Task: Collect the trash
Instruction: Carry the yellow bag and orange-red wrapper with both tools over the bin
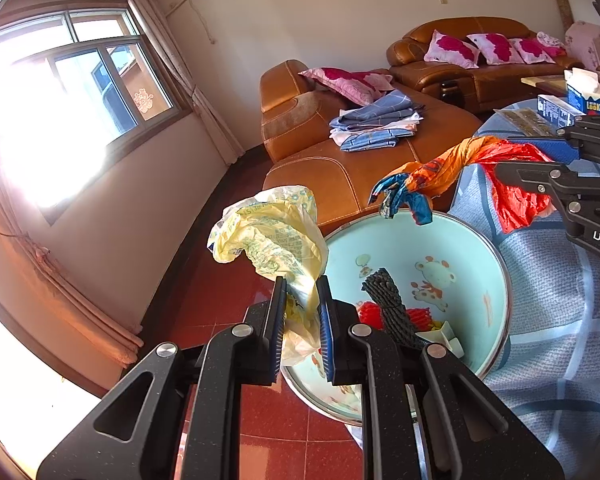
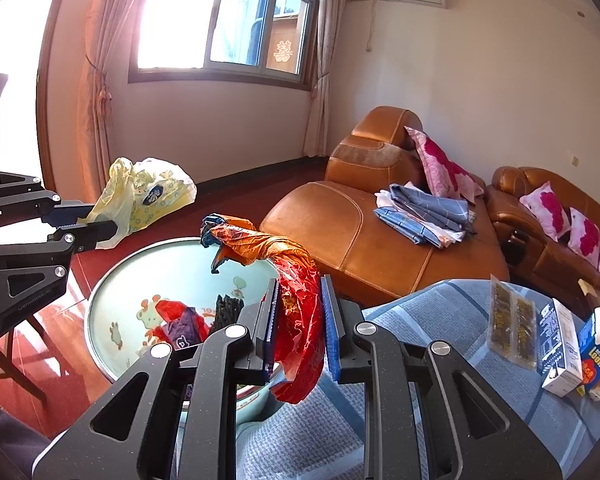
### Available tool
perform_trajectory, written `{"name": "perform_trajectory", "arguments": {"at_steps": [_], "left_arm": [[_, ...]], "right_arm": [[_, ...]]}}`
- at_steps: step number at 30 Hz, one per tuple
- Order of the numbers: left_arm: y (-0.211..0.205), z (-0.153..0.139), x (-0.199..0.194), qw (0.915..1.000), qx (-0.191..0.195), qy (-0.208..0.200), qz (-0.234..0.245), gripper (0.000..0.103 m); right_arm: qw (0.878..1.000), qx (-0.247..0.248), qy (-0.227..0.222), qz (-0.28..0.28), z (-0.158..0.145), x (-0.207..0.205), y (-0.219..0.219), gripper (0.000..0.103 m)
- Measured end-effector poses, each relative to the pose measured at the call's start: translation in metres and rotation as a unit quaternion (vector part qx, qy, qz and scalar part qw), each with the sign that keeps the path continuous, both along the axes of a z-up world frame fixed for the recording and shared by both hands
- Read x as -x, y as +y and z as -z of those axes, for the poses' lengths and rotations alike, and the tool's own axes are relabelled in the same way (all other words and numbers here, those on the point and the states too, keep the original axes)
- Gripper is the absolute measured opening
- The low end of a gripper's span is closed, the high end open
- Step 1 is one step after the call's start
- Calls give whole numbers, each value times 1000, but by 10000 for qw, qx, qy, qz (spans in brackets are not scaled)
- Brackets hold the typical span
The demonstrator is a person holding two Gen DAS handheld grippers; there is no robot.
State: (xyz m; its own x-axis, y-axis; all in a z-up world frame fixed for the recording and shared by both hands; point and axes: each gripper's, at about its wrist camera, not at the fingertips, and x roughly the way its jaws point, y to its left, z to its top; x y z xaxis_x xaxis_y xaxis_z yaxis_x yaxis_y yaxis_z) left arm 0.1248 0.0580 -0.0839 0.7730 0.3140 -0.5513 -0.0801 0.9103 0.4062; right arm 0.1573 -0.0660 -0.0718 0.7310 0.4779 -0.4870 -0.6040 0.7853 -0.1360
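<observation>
Left gripper (image 1: 302, 294) clamps crumpled pale-yellow plastic bag (image 1: 272, 236) just outside the rim of the pale-green cartoon-printed basin (image 1: 496, 256); right gripper (image 2: 298, 300) pinches twisted red-orange foil wrapper (image 2: 296, 280) above it. Risk: releasing now, the light yellow bag likely drops onto the red tiled floor (image 1: 228, 292).

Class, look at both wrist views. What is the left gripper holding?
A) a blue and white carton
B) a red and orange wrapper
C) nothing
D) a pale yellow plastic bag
D: the left gripper is clamped on the pale yellow plastic bag, beside the basin; the red and orange wrapper sits in the right gripper.
</observation>
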Motion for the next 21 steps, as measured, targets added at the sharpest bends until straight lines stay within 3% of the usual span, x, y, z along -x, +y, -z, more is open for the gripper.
{"name": "perform_trajectory", "arguments": {"at_steps": [21], "left_arm": [[5,-4,8,9999,56,-37,76,16]], "right_arm": [[9999,-27,-101,30,2,5,0,21]]}}
